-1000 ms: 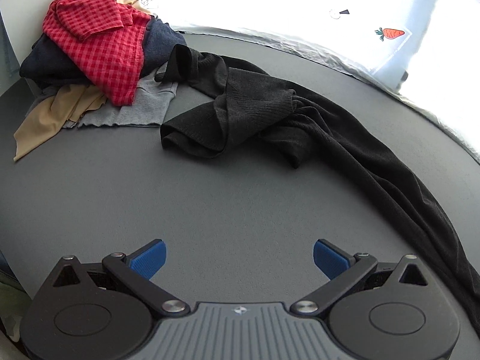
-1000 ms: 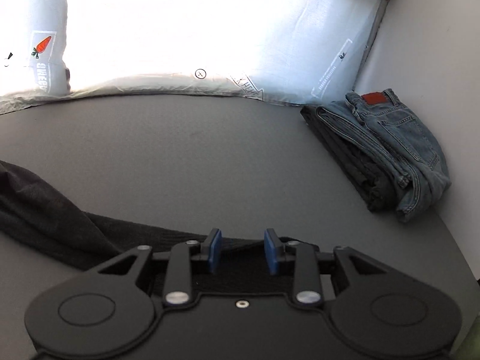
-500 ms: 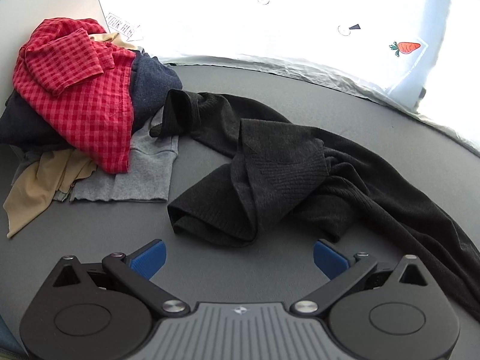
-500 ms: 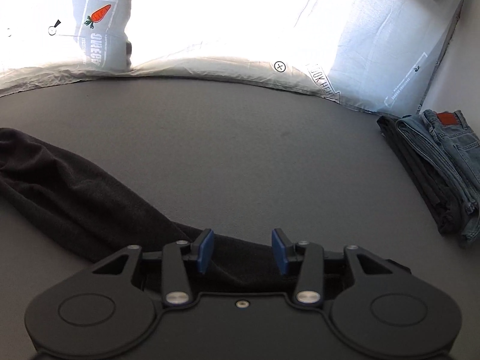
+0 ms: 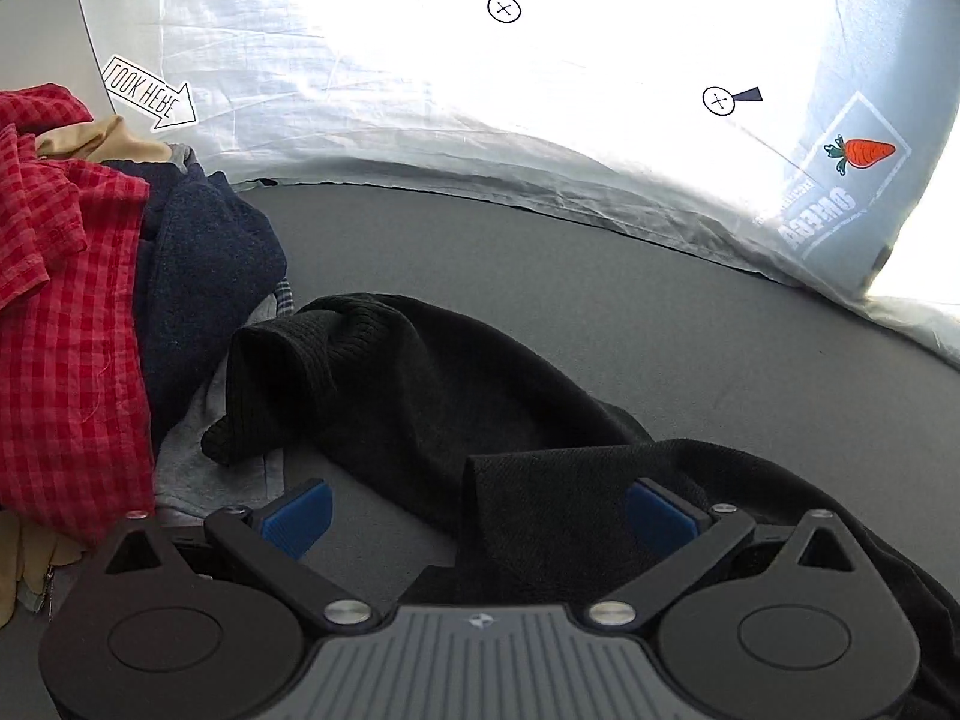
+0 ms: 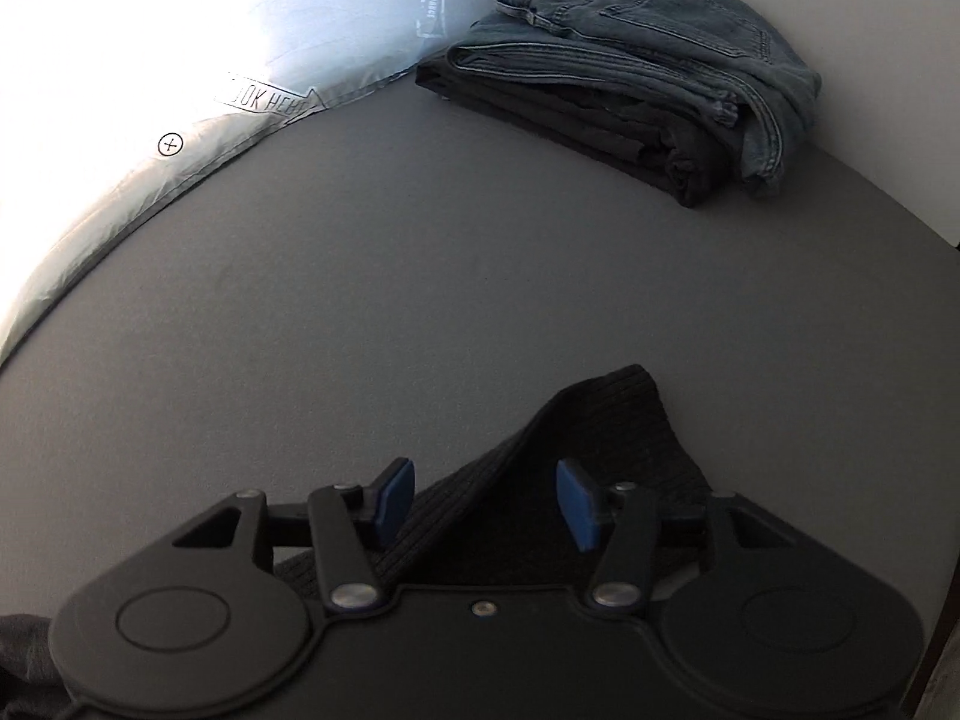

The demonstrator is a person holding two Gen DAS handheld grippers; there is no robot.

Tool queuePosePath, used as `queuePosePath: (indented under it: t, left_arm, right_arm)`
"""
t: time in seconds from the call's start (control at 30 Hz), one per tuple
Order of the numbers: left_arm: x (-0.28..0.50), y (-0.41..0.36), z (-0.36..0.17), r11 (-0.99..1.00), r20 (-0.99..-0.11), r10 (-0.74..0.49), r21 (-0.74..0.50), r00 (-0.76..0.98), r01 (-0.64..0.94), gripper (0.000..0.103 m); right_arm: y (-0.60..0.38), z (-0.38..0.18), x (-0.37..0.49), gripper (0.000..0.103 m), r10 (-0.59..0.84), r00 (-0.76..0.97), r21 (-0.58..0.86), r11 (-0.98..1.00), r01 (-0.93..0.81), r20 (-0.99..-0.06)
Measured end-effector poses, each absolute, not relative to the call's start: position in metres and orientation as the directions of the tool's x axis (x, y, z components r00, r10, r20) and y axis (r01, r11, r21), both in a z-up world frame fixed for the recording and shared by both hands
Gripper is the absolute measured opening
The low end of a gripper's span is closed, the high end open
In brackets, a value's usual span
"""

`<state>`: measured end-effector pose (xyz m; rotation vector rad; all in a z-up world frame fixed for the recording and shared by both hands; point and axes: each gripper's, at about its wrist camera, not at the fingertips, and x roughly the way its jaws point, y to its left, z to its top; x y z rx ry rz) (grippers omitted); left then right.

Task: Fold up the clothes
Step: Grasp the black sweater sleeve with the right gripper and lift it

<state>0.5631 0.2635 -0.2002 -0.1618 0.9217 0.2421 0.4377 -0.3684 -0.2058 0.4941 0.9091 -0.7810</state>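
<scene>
A black knit sweater (image 5: 420,396) lies crumpled on the grey table (image 5: 600,312). My left gripper (image 5: 477,513) is open, low over the sweater, with a fold of it between the blue pads (image 5: 297,516). In the right wrist view another end of the sweater (image 6: 606,426) lies peaked on the table. My right gripper (image 6: 486,501) is open around that ribbed end, its blue pads (image 6: 576,504) apart and not pressing the cloth.
A pile of unfolded clothes sits at the left: a red checked shirt (image 5: 66,324), a navy garment (image 5: 204,276), a grey one (image 5: 204,456) and a tan one. Folded blue jeans (image 6: 648,54) on a dark folded garment (image 6: 576,120) rest far right. A white sheet (image 5: 480,90) backs the table.
My left gripper has moved forward and down onto the sweater, close to the clothes pile. My right gripper has opened wider, releasing the sweater end, and has turned right toward the folded jeans.
</scene>
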Motion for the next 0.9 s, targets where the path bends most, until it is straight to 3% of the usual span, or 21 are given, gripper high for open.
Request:
queuePosePath:
  t: [0.07,0.13,0.23,0.33,0.4,0.47,0.5,0.77,0.9]
  left_arm:
    - [0.568,0.265,-0.209,0.960,-0.814,0.105,-0.067,0.571,-0.272,0.101]
    - [0.571,0.267,-0.216,0.956,-0.823,0.078,-0.098,0.562,-0.276,0.093]
    - [0.572,0.266,-0.222,0.947,-0.822,0.043,-0.147,0.568,-0.284,0.072]
    - [0.571,0.265,-0.222,0.941,-0.810,0.026,-0.179,0.586,-0.288,0.044]
    - [0.572,0.264,-0.218,0.938,-0.807,0.048,-0.166,0.589,-0.305,0.009]
    - [0.572,0.267,-0.210,0.936,-0.796,0.051,-0.172,0.603,-0.307,0.007]
    - [0.571,0.268,-0.205,0.935,-0.787,0.052,-0.178,0.615,-0.307,0.007]
    - [0.592,0.276,-0.151,0.921,-0.691,0.103,-0.206,0.716,-0.330,0.005]
    - [0.601,0.271,-0.084,0.928,-0.556,0.114,-0.237,0.824,-0.289,0.004]
  right_arm:
    - [-0.379,-0.211,0.433,0.055,-0.358,0.370,0.096,0.595,0.798,-0.857]
    - [-0.383,-0.216,0.431,0.055,-0.312,0.396,0.159,0.576,0.802,-0.864]
    - [-0.386,-0.221,0.431,0.050,-0.241,0.463,0.266,0.564,0.782,-0.853]
    - [-0.385,-0.227,0.442,0.036,-0.226,0.434,0.238,0.579,0.780,-0.872]
    - [-0.386,-0.228,0.445,0.023,-0.237,0.431,0.231,0.575,0.784,-0.871]
    - [-0.387,-0.227,0.446,0.006,-0.231,0.463,0.265,0.573,0.775,-0.856]
    - [-0.388,-0.226,0.447,0.004,-0.233,0.474,0.273,0.574,0.772,-0.849]
    - [-0.385,-0.185,0.479,0.002,-0.277,0.611,0.326,0.647,0.689,-0.742]
    - [-0.387,-0.138,0.499,0.002,-0.279,0.738,0.420,0.676,0.606,-0.614]
